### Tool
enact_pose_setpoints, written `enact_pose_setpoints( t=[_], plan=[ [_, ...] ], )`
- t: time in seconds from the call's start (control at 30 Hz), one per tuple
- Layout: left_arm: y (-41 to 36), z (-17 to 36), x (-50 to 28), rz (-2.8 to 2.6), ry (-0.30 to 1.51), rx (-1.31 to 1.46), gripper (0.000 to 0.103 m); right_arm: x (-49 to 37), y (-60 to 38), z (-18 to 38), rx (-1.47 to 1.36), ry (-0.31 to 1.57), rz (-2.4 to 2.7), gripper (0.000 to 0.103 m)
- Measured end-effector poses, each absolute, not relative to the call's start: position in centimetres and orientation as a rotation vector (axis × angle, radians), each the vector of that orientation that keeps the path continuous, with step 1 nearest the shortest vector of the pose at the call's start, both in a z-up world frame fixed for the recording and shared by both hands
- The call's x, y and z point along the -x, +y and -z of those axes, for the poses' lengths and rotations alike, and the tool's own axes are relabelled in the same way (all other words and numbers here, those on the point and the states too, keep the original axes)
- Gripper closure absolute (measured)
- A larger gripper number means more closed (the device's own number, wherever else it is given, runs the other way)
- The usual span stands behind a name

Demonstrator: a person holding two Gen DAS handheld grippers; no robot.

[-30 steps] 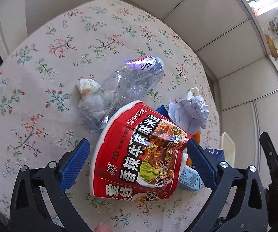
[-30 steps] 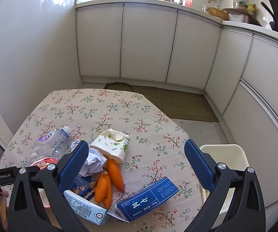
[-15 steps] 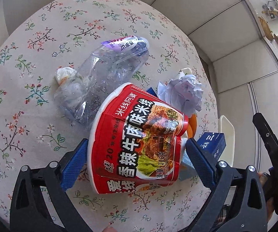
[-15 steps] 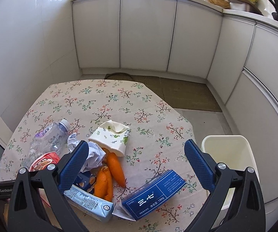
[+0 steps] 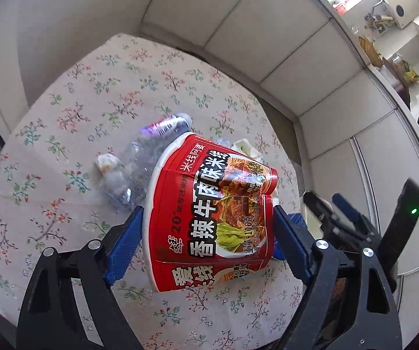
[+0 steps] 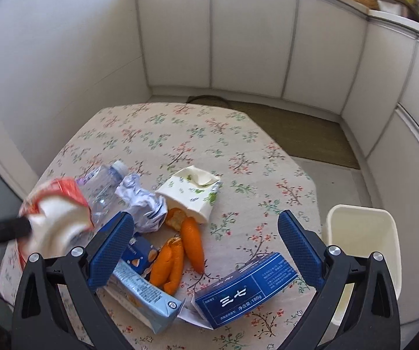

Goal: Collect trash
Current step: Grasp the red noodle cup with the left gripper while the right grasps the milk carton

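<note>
A crushed red instant-noodle cup (image 5: 209, 218) hangs above the floral table (image 5: 63, 145), and my left gripper (image 5: 206, 233) is shut on its sides with both blue pads. In the right wrist view the same cup (image 6: 58, 213) appears blurred at the left. My right gripper (image 6: 205, 218) stands open above the trash pile, with nothing between its fingers. Under it lie carrots (image 6: 192, 242), a blue box (image 6: 247, 288), a light-blue carton (image 6: 142, 294), a tipped paper cup (image 6: 192, 192), crumpled paper (image 6: 142, 201) and a clear plastic bottle (image 6: 104, 183).
A cream bin (image 6: 355, 208) stands on the floor beside the table's right edge. White cabinets run around the back and right. A dark mat (image 6: 297, 134) lies on the floor beyond the table. The far half of the tablecloth (image 6: 180, 134) is bare.
My left gripper has narrowed onto the noodle cup and raised it off the table, so the table looks farther away. The right gripper has tilted down a little toward the pile.
</note>
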State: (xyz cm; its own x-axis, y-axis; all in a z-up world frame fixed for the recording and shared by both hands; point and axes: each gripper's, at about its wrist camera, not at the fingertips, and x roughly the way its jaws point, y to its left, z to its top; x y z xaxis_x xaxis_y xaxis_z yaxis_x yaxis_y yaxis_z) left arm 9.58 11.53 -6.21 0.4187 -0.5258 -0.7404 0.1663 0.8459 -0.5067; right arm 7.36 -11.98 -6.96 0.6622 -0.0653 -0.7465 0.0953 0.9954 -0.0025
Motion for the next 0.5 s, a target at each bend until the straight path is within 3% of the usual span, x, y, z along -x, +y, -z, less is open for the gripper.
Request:
enact_pose_setpoints(
  t=[0.23,0.5],
  plan=[
    [15.9,3.2,-9.8,0.397,0.95,0.505,0.021,-7.7,-5.4,11.8,0.226,1.043,-0.37,0.007],
    [16.7,3.1,-9.8,0.416,0.96,0.515,0.021,-6.9,-0.9,16.6,0.529,1.077,-0.419,0.007]
  ],
)
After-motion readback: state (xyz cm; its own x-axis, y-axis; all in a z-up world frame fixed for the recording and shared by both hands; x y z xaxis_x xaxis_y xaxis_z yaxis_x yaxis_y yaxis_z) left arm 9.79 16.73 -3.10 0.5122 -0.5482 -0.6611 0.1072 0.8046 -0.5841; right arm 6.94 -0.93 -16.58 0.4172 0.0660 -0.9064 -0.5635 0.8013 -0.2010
